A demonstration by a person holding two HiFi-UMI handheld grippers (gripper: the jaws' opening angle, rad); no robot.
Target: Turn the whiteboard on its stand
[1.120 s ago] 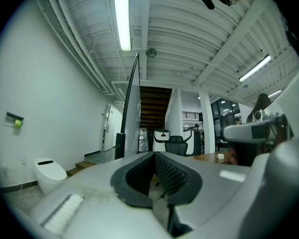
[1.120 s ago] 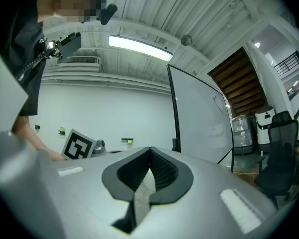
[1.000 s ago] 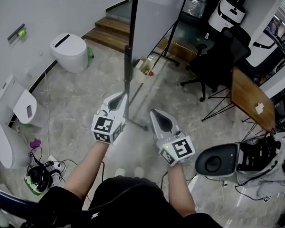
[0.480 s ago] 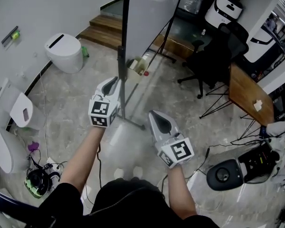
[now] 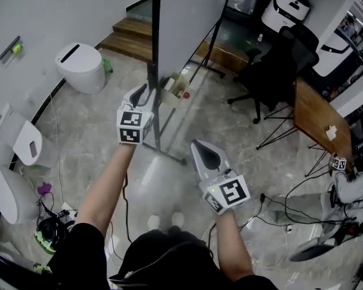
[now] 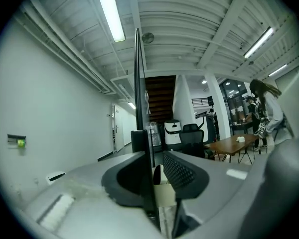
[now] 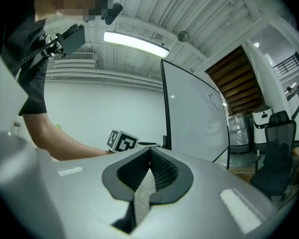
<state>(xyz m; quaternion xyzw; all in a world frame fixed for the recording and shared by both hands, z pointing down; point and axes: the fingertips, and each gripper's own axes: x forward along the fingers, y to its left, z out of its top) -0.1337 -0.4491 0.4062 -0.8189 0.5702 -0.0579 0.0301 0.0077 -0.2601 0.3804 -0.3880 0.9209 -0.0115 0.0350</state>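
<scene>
**A:** Where's the whiteboard?
**B:** Upright on its stand. Its edge sits between the left gripper's jaws, which have just been opening and aren't pinching it. The right gripper is clenched and empty.
**A:** Risk?
**B:** Unheld, the board may swing round.

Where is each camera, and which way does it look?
Head view: on the person's head, looking steeply down at both arms, left gripper, right gripper, whiteboard.
Left gripper view: rides that gripper, looks along its jaws, which have just been opening around the whiteboard's edge.
Right gripper view: rides that gripper, looks past shut jaws at the whiteboard and left arm.
All three share the whiteboard.
</scene>
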